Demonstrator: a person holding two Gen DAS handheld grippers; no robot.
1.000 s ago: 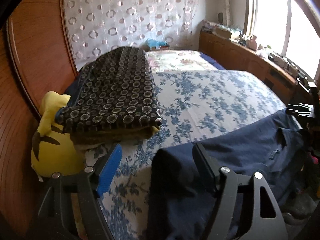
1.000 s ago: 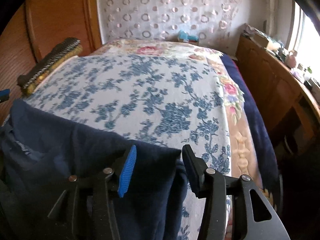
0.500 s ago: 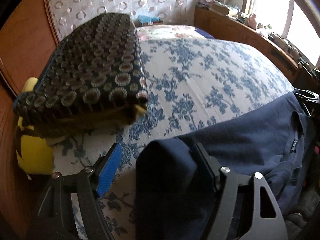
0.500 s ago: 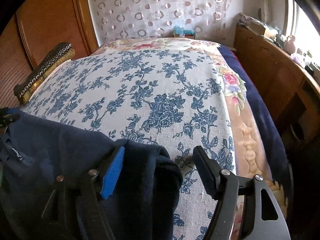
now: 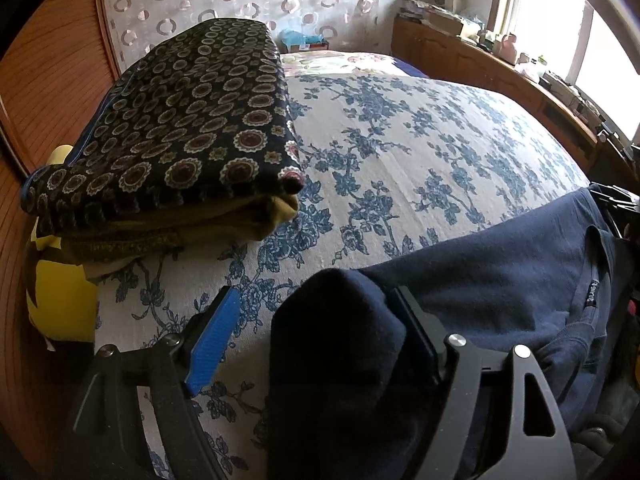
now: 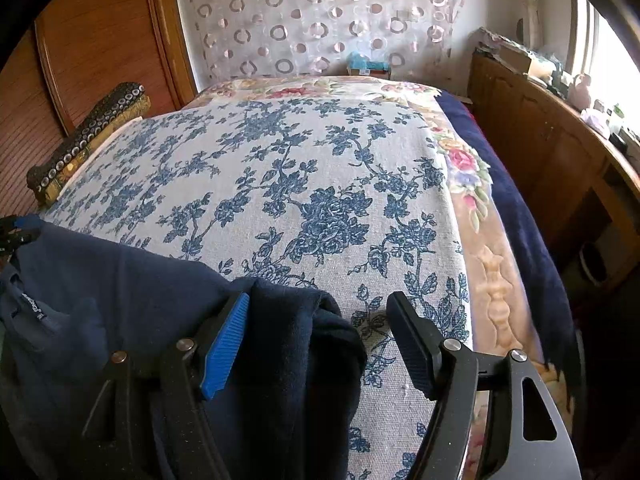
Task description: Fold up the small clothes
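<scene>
The navy garment (image 5: pixel 500 280) has a small label (image 5: pixel 592 291) at its collar with pale letters. The letters are too small and blurred to read. No other writing is seen.

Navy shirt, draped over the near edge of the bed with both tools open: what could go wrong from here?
1. The navy shirt bunches between the open fingers of the left tool and right tool; closing may pinch several layers.
2. Much of the shirt seems to hang off the bed, so it may slide down.
3. A forward fold might bump the folded patterned blanket.
</scene>
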